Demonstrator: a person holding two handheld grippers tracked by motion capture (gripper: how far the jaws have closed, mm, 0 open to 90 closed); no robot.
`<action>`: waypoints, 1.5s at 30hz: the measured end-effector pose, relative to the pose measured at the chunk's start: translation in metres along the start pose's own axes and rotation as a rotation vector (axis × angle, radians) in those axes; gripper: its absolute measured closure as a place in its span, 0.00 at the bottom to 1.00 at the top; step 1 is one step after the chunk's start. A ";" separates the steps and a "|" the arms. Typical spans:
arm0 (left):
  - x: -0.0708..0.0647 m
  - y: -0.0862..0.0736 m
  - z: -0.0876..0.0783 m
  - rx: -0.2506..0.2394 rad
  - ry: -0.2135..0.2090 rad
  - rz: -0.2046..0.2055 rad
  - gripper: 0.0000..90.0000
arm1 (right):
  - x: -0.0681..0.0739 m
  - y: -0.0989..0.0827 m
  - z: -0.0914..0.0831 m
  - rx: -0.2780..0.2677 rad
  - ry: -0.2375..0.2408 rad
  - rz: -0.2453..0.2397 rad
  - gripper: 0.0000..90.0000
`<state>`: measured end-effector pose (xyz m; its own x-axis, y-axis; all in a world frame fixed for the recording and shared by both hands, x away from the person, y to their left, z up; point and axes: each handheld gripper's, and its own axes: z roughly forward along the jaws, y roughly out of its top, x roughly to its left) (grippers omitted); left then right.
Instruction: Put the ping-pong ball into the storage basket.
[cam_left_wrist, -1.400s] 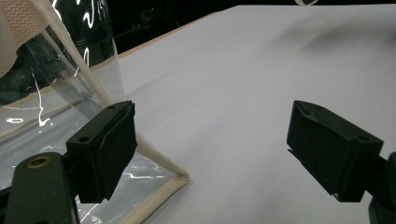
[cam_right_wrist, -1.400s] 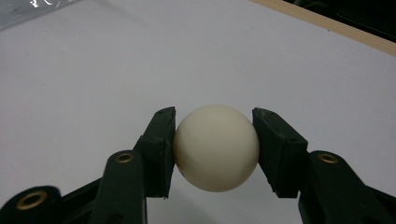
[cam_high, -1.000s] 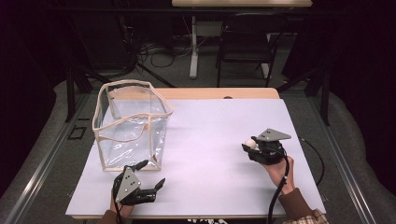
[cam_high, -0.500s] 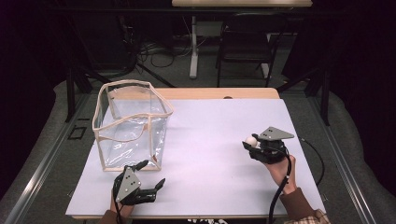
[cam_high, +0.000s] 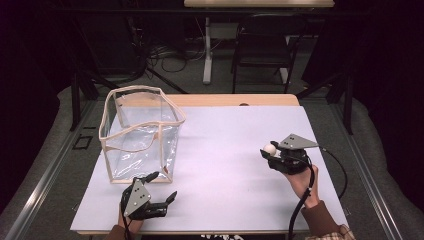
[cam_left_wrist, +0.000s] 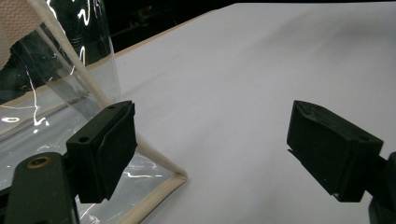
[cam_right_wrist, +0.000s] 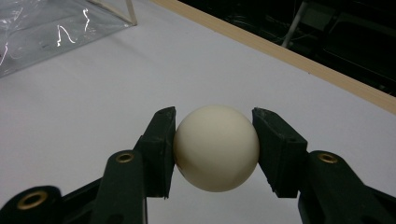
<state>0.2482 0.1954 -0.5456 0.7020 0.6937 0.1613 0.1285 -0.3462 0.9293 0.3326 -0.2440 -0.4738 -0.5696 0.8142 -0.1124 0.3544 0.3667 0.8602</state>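
Right gripper view: hand-held gripper (cam_right_wrist: 215, 140) clamps cream ball (cam_right_wrist: 216, 147).

high view overhead, facing forward; all share clear bag (cam_high: 141, 134).

One ball (cam_right_wrist: 216, 147), one clear bag (cam_high: 141, 132)

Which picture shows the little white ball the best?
The right gripper view: the cream ball sits big and close, pinched between the right gripper's two black jaws. In the high view it is a tiny dot at that gripper's tip.
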 end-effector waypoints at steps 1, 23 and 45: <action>0.000 0.000 0.000 -0.002 0.002 -0.001 0.18 | 0.000 0.000 0.000 0.000 0.000 0.000 0.57; 0.000 0.000 -0.001 -0.007 0.000 -0.001 0.17 | 0.005 0.015 -0.008 -0.057 0.012 -0.021 0.57; 0.000 0.000 0.000 -0.007 -0.002 -0.001 0.18 | 0.018 0.024 0.000 -0.095 0.062 -0.044 0.57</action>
<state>0.2485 0.1956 -0.5454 0.7034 0.6925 0.1602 0.1237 -0.3411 0.9318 0.3306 -0.2205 -0.4550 -0.6287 0.7679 -0.1231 0.2573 0.3547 0.8989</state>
